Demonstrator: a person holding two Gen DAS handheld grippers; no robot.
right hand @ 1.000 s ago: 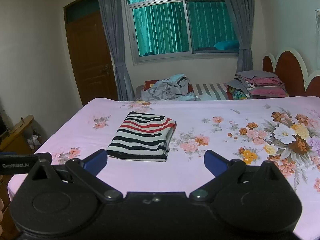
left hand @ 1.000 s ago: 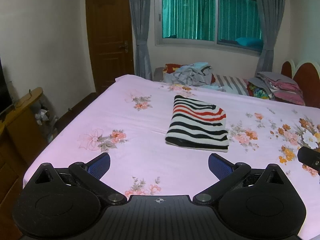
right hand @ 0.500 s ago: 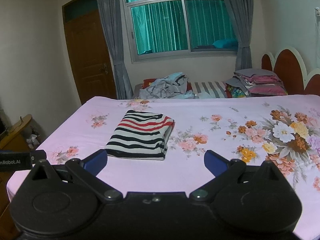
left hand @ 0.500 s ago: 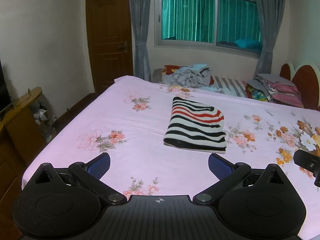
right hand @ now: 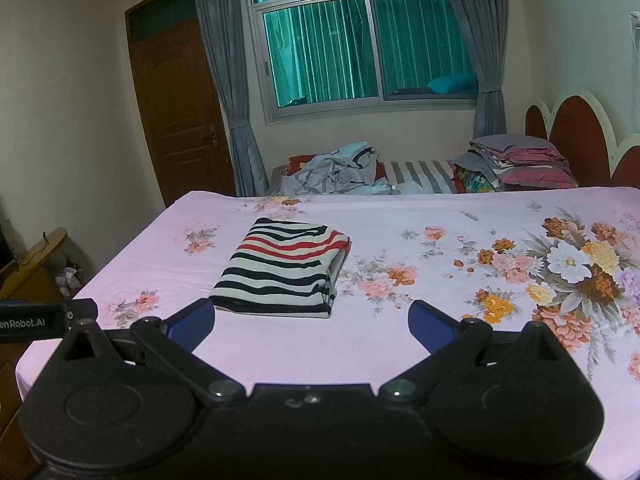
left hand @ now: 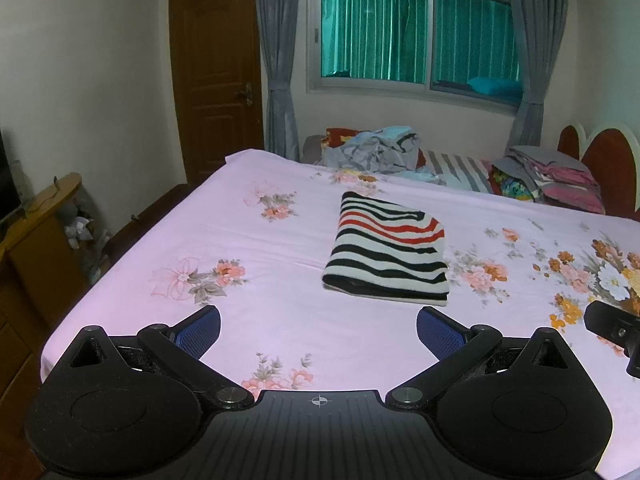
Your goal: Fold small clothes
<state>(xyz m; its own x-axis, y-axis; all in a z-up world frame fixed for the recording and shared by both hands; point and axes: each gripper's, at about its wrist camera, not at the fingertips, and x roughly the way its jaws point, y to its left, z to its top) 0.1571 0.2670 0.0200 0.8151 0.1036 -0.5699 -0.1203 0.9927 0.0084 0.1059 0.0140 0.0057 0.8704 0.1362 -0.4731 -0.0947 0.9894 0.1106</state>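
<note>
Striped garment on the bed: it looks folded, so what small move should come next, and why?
Probably move on to the next piece in the crumpled pile. The striped garment lies as a neat rectangle on the bed, and both the left tool and right tool are open, empty and short of it.

Home bedroom: wide bed [left hand: 248, 248] under pink floral sheet; scalloped headboard [right hand: 576, 136]; stacked pillows [right hand: 520, 160]; curtained window [right hand: 360, 48]; wooden door [left hand: 216, 80]; loose clothes heap [right hand: 336, 172] beyond the bed.
</note>
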